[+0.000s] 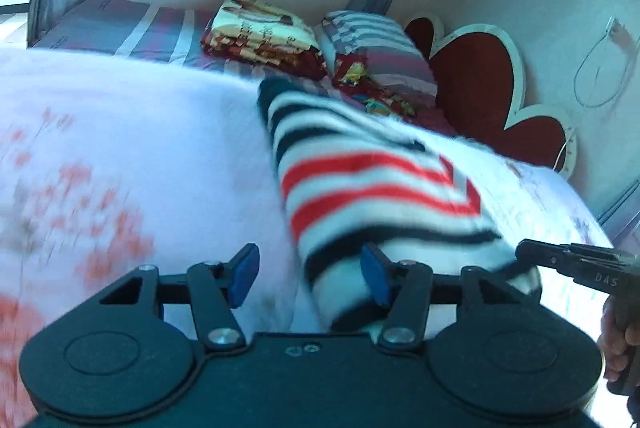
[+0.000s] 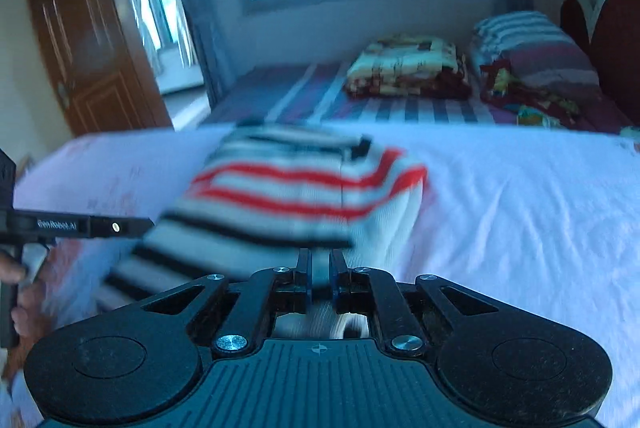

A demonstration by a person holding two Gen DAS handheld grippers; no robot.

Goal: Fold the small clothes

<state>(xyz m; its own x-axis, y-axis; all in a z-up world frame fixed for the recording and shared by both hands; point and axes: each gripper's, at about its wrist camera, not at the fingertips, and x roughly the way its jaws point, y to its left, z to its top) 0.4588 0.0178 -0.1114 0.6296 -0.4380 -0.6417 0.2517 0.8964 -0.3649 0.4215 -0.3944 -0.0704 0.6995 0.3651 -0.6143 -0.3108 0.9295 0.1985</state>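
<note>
Your striped sweater lies on the pale floral bedspread, white with red and dark bands, blurred in both views. Your left gripper has its jaws spread wide: the blue pad on the right side sits against the sweater's near hem, the other pad clear of the cloth over the bedspread. Your right gripper has its jaws pressed almost together, pinching the sweater's white near edge, which bunches through between them. From the left wrist view, that right gripper enters at the sweater's right corner. Beyond, a folded patterned blanket and a striped pillow rest near the heart-shaped headboard.
</note>
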